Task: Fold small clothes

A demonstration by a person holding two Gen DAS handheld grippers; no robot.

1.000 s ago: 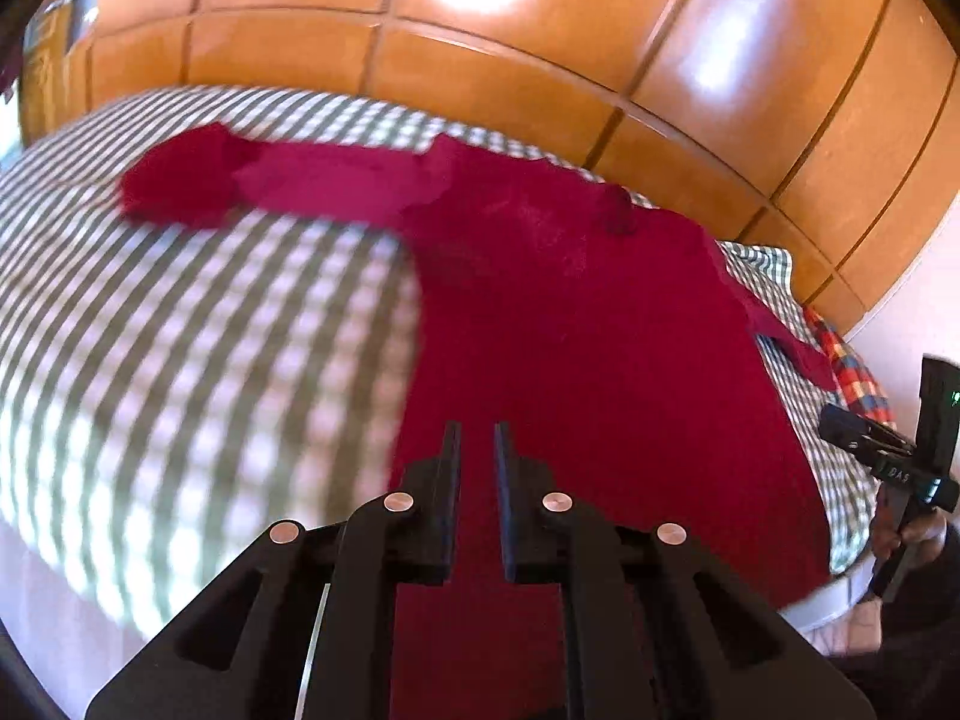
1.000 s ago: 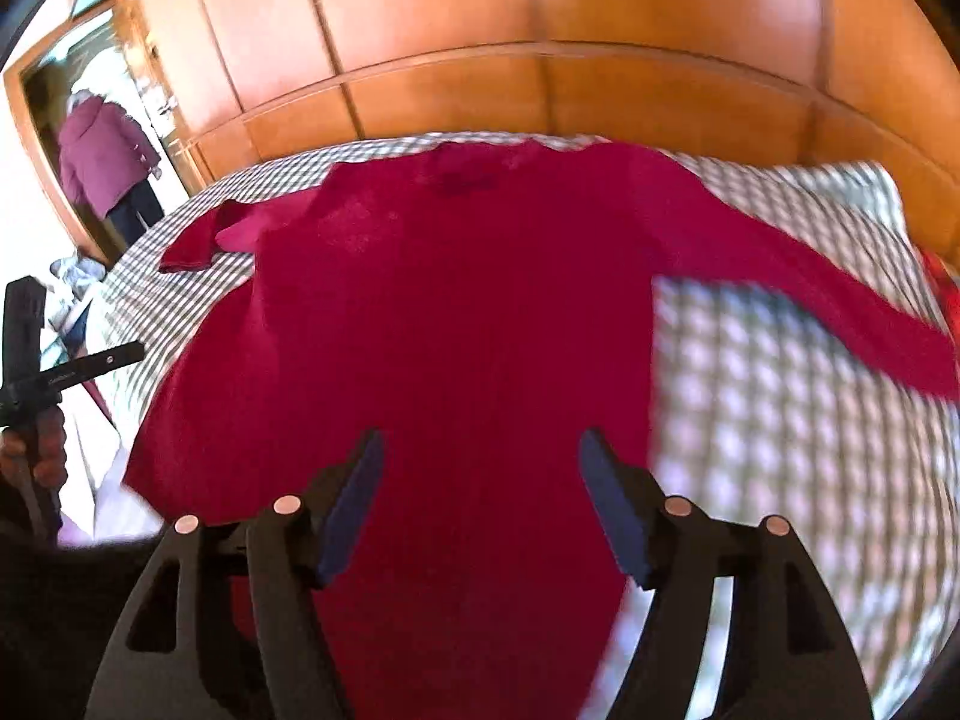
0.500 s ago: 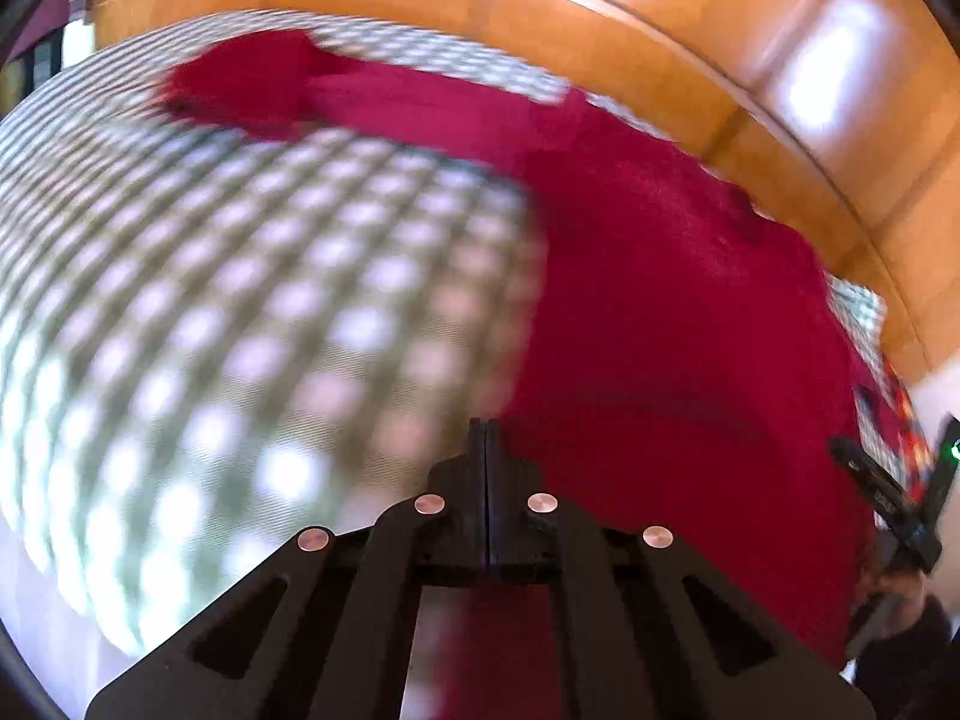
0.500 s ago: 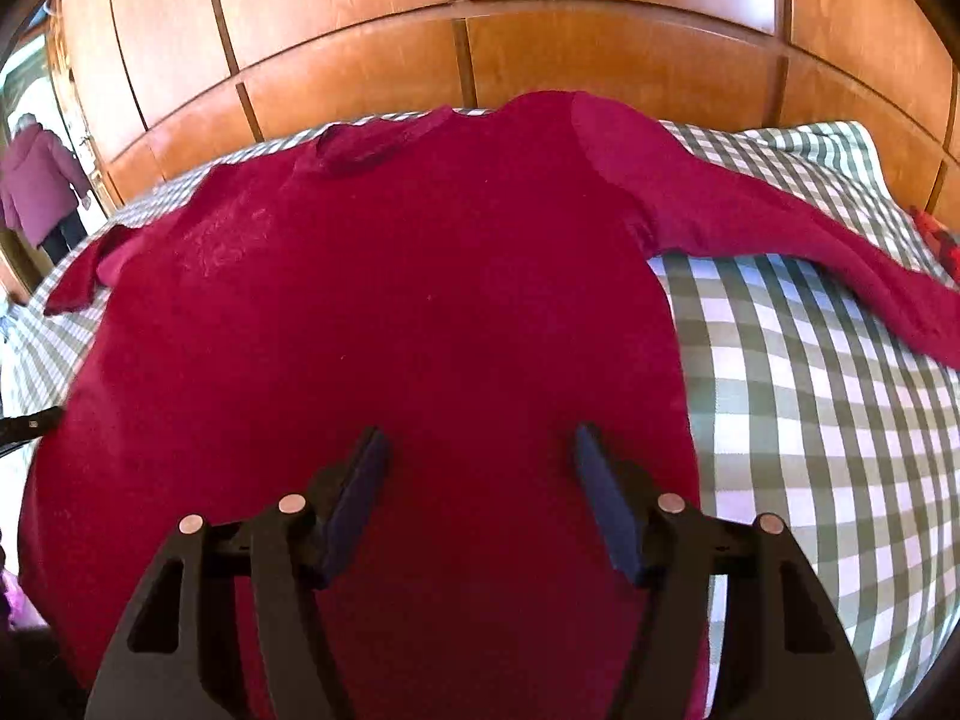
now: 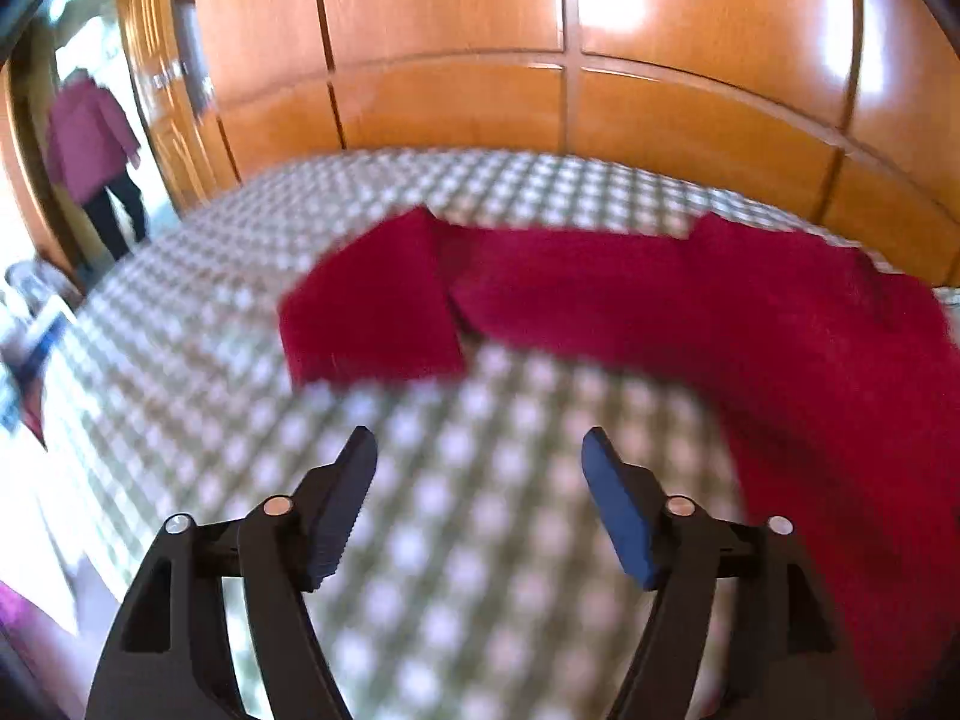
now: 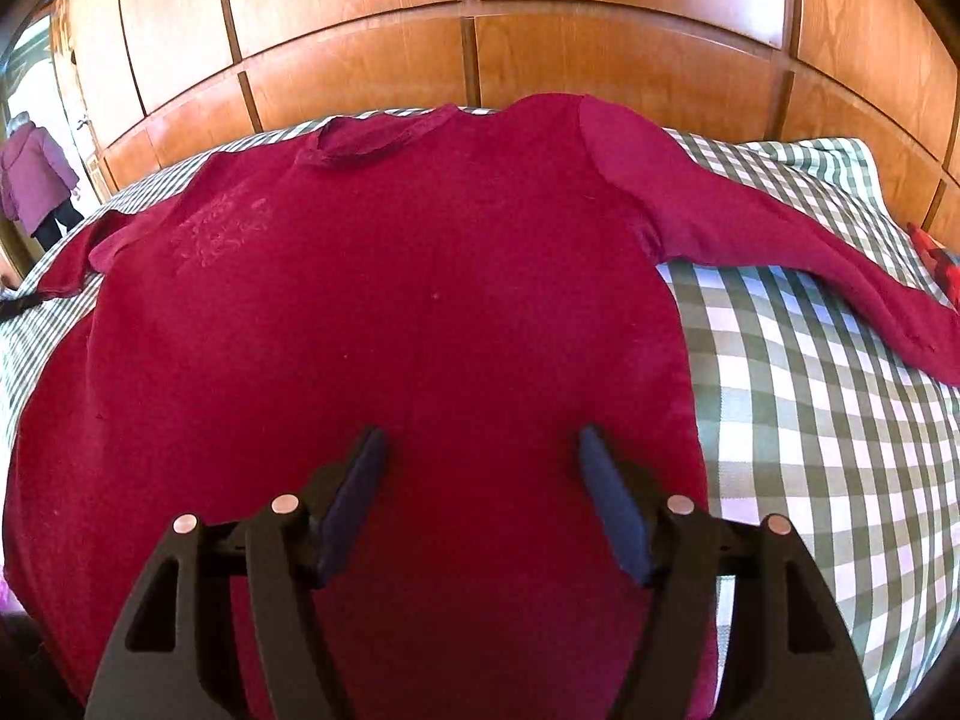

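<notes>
Left hand-held gripper point(image 5: 479, 450) opening, jaws spread over bare checked bedcover point(image 5: 198, 360) with nothing between them, the folded-back cuff of the red sweater's point(image 5: 780, 336) sleeve just ahead; right hand-held gripper point(image 6: 480, 450) released too, jaws apart, poised above the lower body of the red sweater point(image 6: 390, 312), whether touching cannot be told. Spread flat across the bed, neckline toward the wooden wardrobe panels point(image 6: 480, 6), right sleeve stretched out over open check toward a plaid item point(image 6: 936, 258) at the edge. Only from the left wrist, blurred: the doubled cuff and open bedcover; from both, a person in a purple jacket point(image 5: 90, 144) far left.
</notes>
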